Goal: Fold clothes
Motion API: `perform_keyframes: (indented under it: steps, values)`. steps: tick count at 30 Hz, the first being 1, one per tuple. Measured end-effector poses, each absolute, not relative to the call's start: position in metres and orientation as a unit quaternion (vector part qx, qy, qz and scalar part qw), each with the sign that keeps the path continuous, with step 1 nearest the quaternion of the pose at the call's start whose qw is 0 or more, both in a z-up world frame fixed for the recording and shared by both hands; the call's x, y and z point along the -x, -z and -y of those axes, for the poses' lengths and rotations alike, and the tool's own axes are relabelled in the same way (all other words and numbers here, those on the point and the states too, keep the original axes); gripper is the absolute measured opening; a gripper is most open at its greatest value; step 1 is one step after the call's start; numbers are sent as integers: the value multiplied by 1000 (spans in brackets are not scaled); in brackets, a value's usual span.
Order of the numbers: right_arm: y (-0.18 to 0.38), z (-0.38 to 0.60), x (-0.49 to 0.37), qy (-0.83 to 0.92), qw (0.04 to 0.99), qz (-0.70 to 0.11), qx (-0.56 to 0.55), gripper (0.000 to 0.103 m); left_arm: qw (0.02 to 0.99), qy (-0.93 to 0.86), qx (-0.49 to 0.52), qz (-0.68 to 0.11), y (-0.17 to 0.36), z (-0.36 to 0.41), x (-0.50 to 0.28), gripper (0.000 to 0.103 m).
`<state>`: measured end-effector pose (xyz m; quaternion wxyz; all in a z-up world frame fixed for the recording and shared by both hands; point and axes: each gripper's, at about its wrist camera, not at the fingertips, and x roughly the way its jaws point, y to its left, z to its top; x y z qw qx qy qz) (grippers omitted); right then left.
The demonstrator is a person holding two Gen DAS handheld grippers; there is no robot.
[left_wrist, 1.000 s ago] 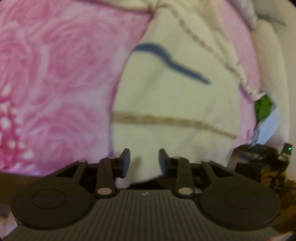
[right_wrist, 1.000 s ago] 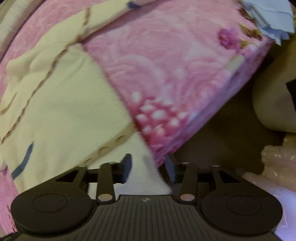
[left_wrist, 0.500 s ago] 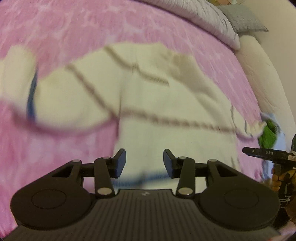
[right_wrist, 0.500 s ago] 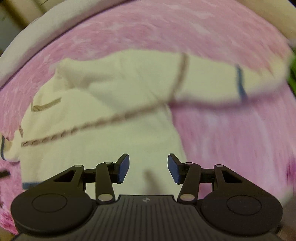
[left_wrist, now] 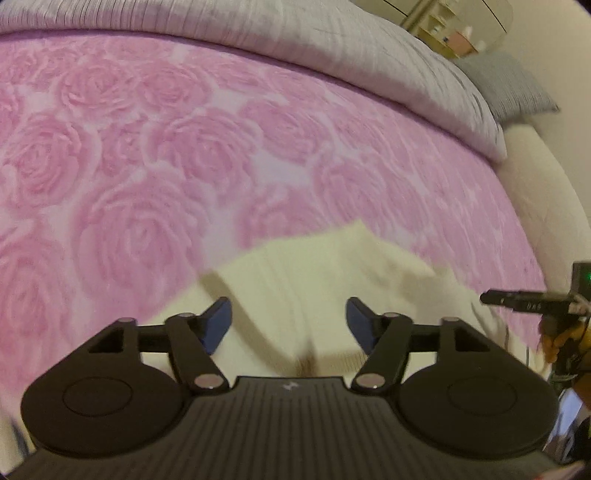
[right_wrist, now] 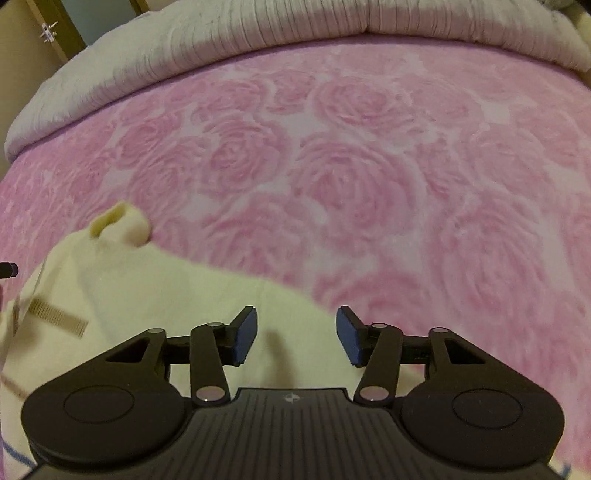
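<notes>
A cream sweater (left_wrist: 317, 280) with thin brown stripes lies on a pink rose-patterned blanket (left_wrist: 166, 158). In the left wrist view my left gripper (left_wrist: 288, 323) hovers open above the sweater, nothing between its blue-padded fingers. In the right wrist view the same sweater (right_wrist: 155, 295) spreads to the lower left, with a brown striped band (right_wrist: 55, 317) and a bunched corner (right_wrist: 122, 221). My right gripper (right_wrist: 295, 334) is open over the sweater's edge, holding nothing. The sweater's near part is hidden under both grippers.
A grey ribbed quilt (left_wrist: 332, 48) runs along the blanket's far side, also the quilt (right_wrist: 295, 29) in the right view. A grey pillow (left_wrist: 513, 85) sits far right. The other gripper's dark tip (left_wrist: 532, 297) shows at the right edge. A cream bed edge (left_wrist: 546, 199) lies right.
Both grippers have opened wider and tilted up from the sweater toward the far blanket and quilt. The sweater now fills only the lower part of each view.
</notes>
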<state>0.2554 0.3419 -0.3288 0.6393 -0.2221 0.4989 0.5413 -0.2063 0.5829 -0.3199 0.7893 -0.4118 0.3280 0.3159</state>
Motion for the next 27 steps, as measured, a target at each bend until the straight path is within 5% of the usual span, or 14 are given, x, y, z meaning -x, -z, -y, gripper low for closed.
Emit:
perform_keyframes:
  steps: [11, 14, 17, 19, 22, 27]
  values:
    - [359, -367, -277, -577, 588, -531, 199, 70, 787, -264, 424, -363, 367, -629, 184, 79]
    - [360, -372, -268, -595, 572, -519, 224, 66, 798, -251, 361, -412, 371, -622, 166, 80]
    - [363, -376, -259, -607, 557, -510, 245, 50, 804, -244, 293, -456, 371, -608, 147, 80]
    - [363, -377, -253, -612, 553, -500, 263, 31, 809, -236, 256, -474, 371, -596, 139, 67]
    - [358, -376, -242, -619, 557, -476, 284, 15, 816, -228, 244, -473, 367, -583, 137, 20]
    - [323, -364, -219, -613, 621, -376, 313, 12, 835, -307, 182, -418, 333, -555, 162, 18]
